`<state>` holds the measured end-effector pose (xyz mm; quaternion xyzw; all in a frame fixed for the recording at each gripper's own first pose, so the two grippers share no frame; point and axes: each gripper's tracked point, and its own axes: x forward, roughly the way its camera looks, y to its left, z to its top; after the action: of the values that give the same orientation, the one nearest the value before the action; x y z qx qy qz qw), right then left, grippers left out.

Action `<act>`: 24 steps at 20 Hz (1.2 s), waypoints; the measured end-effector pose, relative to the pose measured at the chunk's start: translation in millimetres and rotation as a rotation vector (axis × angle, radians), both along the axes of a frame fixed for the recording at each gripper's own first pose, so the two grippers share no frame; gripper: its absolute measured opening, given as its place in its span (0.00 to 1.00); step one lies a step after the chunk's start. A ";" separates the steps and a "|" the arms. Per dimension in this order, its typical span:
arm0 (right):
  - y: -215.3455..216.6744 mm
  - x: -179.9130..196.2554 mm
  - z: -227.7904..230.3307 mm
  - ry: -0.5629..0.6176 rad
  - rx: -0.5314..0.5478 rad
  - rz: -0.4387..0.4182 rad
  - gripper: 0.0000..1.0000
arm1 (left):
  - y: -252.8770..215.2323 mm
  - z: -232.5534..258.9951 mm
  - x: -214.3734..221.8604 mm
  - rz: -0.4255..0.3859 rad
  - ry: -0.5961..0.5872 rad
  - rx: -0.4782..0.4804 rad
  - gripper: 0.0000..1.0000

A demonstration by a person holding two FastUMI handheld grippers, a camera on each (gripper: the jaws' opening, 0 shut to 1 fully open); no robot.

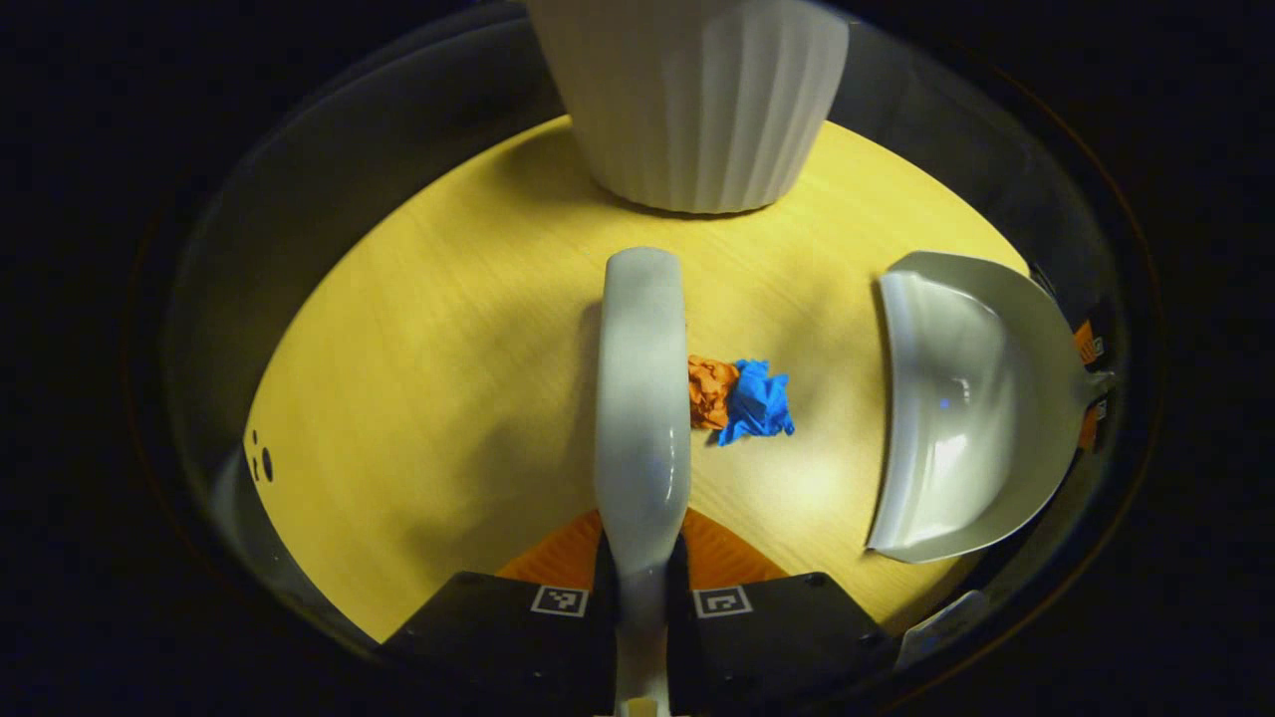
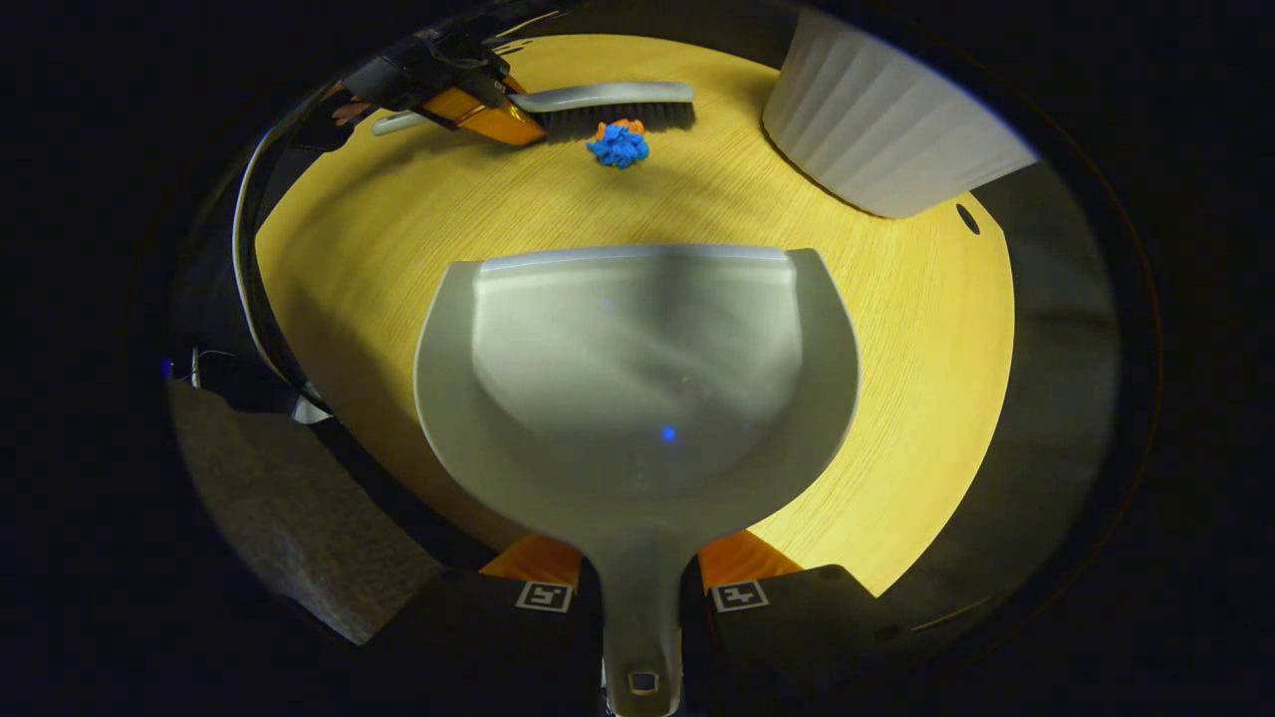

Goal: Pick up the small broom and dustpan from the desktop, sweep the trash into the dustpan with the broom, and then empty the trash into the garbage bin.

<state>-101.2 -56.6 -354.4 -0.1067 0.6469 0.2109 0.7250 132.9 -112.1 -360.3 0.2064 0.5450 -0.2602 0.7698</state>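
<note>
Both grippers are busy over the yellow wooden desktop [image 1: 428,398]. Over on the left, the left gripper [image 1: 642,568] has its two orange fingers pressed against the grey handle of the small broom [image 1: 642,398], which stretches forward from it across the wood. From the right gripper view that same broom lies low on the far side of the table, bristles down, with the left gripper clamped on its handle end. Right against the bristle side sits the trash: a crumpled orange paper ball [image 1: 711,390] touching the broom, and a crumpled blue paper ball [image 1: 759,401] pressed against the orange one, on the side facing the dustpan.

On the right, the right gripper [image 2: 640,578] squeezes the stem of the grey dustpan [image 2: 637,378], both fingers against it. Its open mouth points toward the trash and broom, well apart from them. A white ribbed garbage bin [image 1: 692,100] stands on the desktop beyond the broom's tip.
</note>
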 end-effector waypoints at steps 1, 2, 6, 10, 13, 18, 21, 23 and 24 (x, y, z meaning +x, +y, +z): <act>0.5 0.6 -2.2 0.000 0.000 0.002 0.35 | -8.5 -0.4 -9.4 -0.010 0.022 -0.020 0.22; 0.1 -0.4 -2.4 -0.001 0.005 0.000 0.36 | -14.8 -0.5 -16.4 -0.012 0.037 -0.037 0.24; 1.6 -2.2 -9.0 0.001 0.028 -0.020 0.36 | -44.5 -0.8 -43.3 -0.005 0.110 -0.122 0.24; 2.3 -4.8 -13.0 -0.006 0.041 -0.032 0.36 | -65.8 3.6 -63.4 -0.003 0.174 -0.191 0.24; 3.6 -5.2 -13.6 -0.013 0.045 -0.041 0.36 | -82.2 6.2 -79.9 -0.010 0.220 -0.240 0.24; 6.7 -4.1 -18.2 -0.043 0.059 -0.067 0.36 | -104.1 18.9 -104.7 0.011 0.287 -0.325 0.24; 11.6 -5.3 -15.8 -0.097 0.081 -0.097 0.35 | -92.3 28.6 -110.2 0.034 0.255 -0.320 0.24; 16.1 -3.7 -16.3 -0.129 0.101 -0.133 0.36 | -78.0 41.5 -110.8 0.064 0.217 -0.314 0.24; 17.2 -2.8 -16.4 -0.143 0.108 -0.150 0.36 | -67.9 48.2 -111.2 0.079 0.191 -0.303 0.24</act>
<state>-104.0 -39.4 -370.8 -0.0335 0.5872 0.1825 0.7879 21.7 -180.0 -312.1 0.0411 0.5779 -0.3274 0.7464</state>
